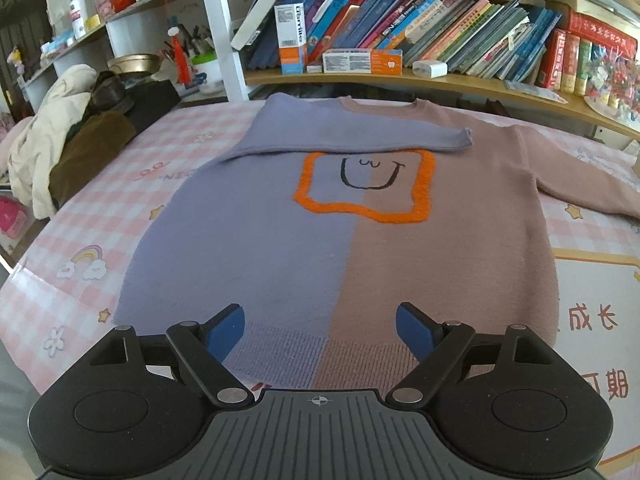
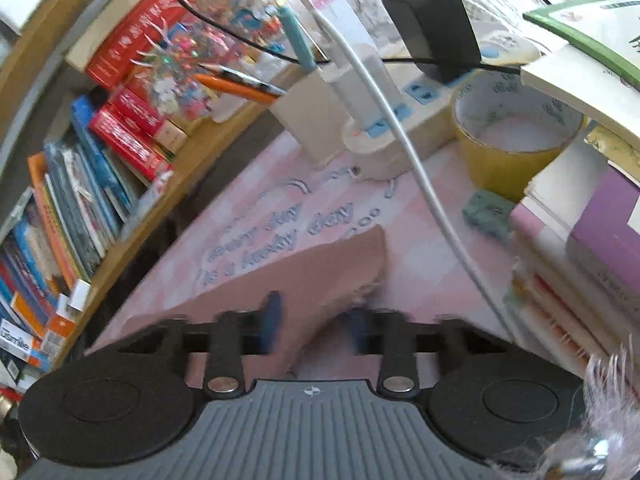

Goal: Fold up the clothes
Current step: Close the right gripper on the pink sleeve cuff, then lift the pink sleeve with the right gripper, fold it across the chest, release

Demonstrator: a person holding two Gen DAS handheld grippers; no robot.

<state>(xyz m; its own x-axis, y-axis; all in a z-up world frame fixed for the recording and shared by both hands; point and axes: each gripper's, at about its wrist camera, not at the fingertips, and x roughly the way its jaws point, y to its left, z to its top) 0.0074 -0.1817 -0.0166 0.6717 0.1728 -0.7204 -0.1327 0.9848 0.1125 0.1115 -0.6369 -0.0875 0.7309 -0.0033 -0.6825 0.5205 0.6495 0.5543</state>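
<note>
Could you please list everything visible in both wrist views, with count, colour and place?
sweater: one, half purple-blue, half dusty pink, flat on the bed; orange square with a smiley on the chest.
purple sleeve: one, folded across the chest.
pink sleeve: one, spread out sideways, between the right fingers.
bed sheet: one, pink-and-white check.
books: many, mixed colours, on the wooden shelf.
toothpaste boxes: two, white and orange, on the shelf.
clothes pile: cream and brown, bed's left edge.
power strip: one, white, blue sockets.
tape roll: one, yellow, beside the strip.
left gripper: open above the hem.
right gripper: open around the pink sleeve.
</note>
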